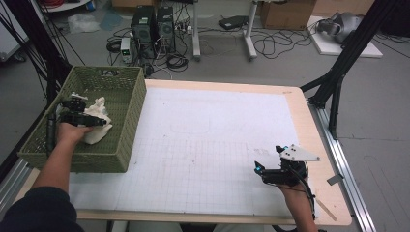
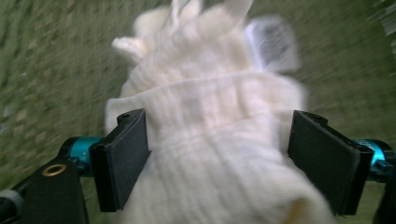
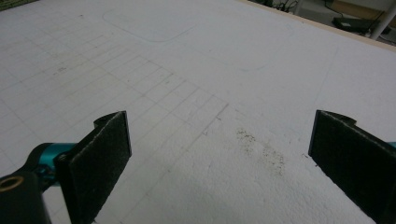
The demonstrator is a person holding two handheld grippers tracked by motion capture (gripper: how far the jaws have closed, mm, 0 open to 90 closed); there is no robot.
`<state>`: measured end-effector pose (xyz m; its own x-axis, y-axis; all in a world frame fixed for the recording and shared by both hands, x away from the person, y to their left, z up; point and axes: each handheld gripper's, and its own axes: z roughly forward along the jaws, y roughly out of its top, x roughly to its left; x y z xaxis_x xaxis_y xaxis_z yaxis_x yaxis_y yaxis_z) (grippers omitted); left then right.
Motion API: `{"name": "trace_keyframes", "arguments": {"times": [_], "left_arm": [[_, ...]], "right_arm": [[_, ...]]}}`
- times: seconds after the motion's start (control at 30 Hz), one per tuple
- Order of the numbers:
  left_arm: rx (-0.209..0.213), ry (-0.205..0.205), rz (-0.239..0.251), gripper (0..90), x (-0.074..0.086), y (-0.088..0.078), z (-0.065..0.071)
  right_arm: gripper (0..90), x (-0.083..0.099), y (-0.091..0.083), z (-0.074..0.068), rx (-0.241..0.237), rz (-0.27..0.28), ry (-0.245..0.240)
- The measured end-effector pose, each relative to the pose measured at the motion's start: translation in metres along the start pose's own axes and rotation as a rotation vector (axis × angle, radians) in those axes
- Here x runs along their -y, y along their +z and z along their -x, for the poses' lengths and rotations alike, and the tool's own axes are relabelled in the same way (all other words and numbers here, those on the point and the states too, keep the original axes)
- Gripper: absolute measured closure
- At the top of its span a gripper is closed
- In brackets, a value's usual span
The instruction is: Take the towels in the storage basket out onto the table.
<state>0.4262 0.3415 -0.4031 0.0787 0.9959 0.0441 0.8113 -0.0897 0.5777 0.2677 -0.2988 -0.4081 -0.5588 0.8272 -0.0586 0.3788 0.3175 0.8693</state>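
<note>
A cream knitted cloth point(image 1: 100, 131) lies bunched in the green woven basket point(image 1: 131, 126) at the table's left. My left gripper point(image 1: 92, 112) is down inside the basket over it. In the left gripper view the cloth point(image 2: 210, 116) sits between the two wide-apart jaws of my left gripper point(image 2: 219, 158), which stands open; a white label point(image 2: 273, 44) shows on the cloth's far end. That view is blurred. My right gripper point(image 1: 268, 157) hovers near the table's front right, open, with nothing between its fingers. In its own view my right gripper point(image 3: 219, 158) looks over bare white mat.
A white gridded mat point(image 1: 208, 140) covers most of the wooden table point(image 1: 304, 121). A few dark specks point(image 3: 261, 149) mark the mat ahead of the right gripper. Black frame struts point(image 1: 338, 72) stand at the table's right; computers and cables lie on the floor beyond.
</note>
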Motion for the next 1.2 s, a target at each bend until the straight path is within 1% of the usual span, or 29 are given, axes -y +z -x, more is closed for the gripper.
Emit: {"name": "trace_keyframes", "arguments": {"times": [0.03,0.07,0.1,0.17,0.23,0.27,0.3,0.33,0.37,0.4,0.47,0.5,0.6,0.63,0.67,0.7,0.73,0.77,0.8,0.87,0.93,0.97,1.0,1.03,1.07,1.1,1.13,1.2], "left_arm": [[0.0,0.0,0.0,22.0,0.0,0.0,0.0],[-0.029,0.013,-0.057,22.6,0.001,0.005,0.001],[-0.028,0.006,-0.072,23.1,0.002,0.007,0.001],[-0.03,0.0,-0.081,27.3,0.002,0.008,0.0],[-0.027,0.0,-0.078,35.6,0.002,0.008,0.0],[-0.022,0.004,-0.081,43.0,0.002,0.006,-0.001],[-0.014,0.007,-0.077,43.0,0.002,0.005,-0.001],[-0.001,0.014,-0.066,59.2,0.001,0.001,-0.002],[-0.001,0.014,-0.066,64.0,0.001,0.001,-0.002],[0.013,0.009,-0.048,67.7,0.0,-0.002,-0.002],[0.036,-0.003,-0.012,70.1,-0.001,-0.007,-0.002],[0.036,-0.003,-0.012,70.6,-0.001,-0.007,-0.002],[0.06,-0.014,0.062,71.6,-0.002,-0.015,-0.003],[0.069,-0.03,0.128,71.6,-0.003,-0.022,-0.005],[0.069,-0.03,0.128,71.6,-0.003,-0.022,-0.005],[0.077,-0.043,0.159,71.6,-0.003,-0.025,-0.006],[0.084,-0.047,0.22,71.6,-0.003,-0.033,-0.007],[0.084,-0.041,0.246,71.6,-0.004,-0.037,-0.007],[0.086,-0.047,0.276,71.7,-0.004,-0.041,-0.008],[0.104,-0.062,0.332,71.9,-0.003,-0.049,-0.011],[0.114,-0.057,0.374,72.1,-0.002,-0.056,-0.012],[0.114,-0.057,0.374,72.2,-0.002,-0.056,-0.012],[0.123,-0.054,0.42,72.4,0.0,-0.063,-0.013],[0.123,-0.054,0.42,72.5,0.0,-0.063,-0.013],[0.138,-0.056,0.467,72.5,0.0,-0.07,-0.013],[0.147,-0.063,0.49,72.5,0.001,-0.073,-0.013],[0.156,-0.055,0.501,72.5,0.001,-0.077,-0.013],[0.166,-0.04,0.538,72.5,0.001,-0.083,-0.01]], "right_arm": [[5.0,0.0,0.0,0.0,0.001,0.0,0.0],[4.9,0.0,0.0,0.0,0.003,-0.003,0.005],[4.9,0.001,0.0,0.0,0.002,-0.006,0.005],[5.0,0.001,0.0,0.001,0.001,-0.008,0.003],[4.9,0.001,0.0,0.001,0.002,-0.011,0.005],[4.9,0.001,0.0,0.001,0.005,-0.011,0.007],[4.9,0.001,0.0,0.001,0.005,-0.011,0.007],[4.9,0.001,0.0,0.002,0.004,-0.011,0.006],[4.9,0.001,0.0,0.002,0.004,-0.011,0.006],[5.0,0.001,0.0,0.001,0.002,-0.015,0.007],[5.0,0.0,0.0,0.0,0.003,-0.012,0.002],[5.0,0.0,-0.001,0.0,0.002,-0.011,-0.001],[5.0,0.0,-0.002,0.001,0.005,-0.004,0.001],[5.0,0.0,-0.003,0.001,0.006,-0.004,0.005],[5.0,0.0,-0.003,0.001,0.008,-0.004,0.008],[5.0,0.0,-0.003,0.001,0.008,-0.004,0.008],[4.9,0.0,-0.004,0.001,0.005,-0.005,0.007],[5.0,0.0,-0.004,0.001,0.005,-0.004,0.009],[5.0,0.0,-0.004,0.001,0.006,-0.004,0.008],[4.9,-0.001,-0.004,0.001,0.006,-0.005,0.008],[4.9,-0.001,-0.004,0.0,0.006,-0.001,0.006],[4.9,-0.001,-0.004,0.0,0.006,-0.001,0.006],[5.0,-0.001,-0.004,0.0,0.008,0.001,0.005],[4.9,-0.001,-0.004,0.0,0.01,0.003,0.003],[4.9,-0.002,-0.005,0.0,0.008,0.002,0.006],[5.0,-0.002,-0.005,0.001,0.01,0.004,0.002],[5.0,-0.002,-0.006,0.001,0.011,0.004,0.01],[5.0,-0.002,-0.006,0.001,0.012,0.007,0.011]]}}
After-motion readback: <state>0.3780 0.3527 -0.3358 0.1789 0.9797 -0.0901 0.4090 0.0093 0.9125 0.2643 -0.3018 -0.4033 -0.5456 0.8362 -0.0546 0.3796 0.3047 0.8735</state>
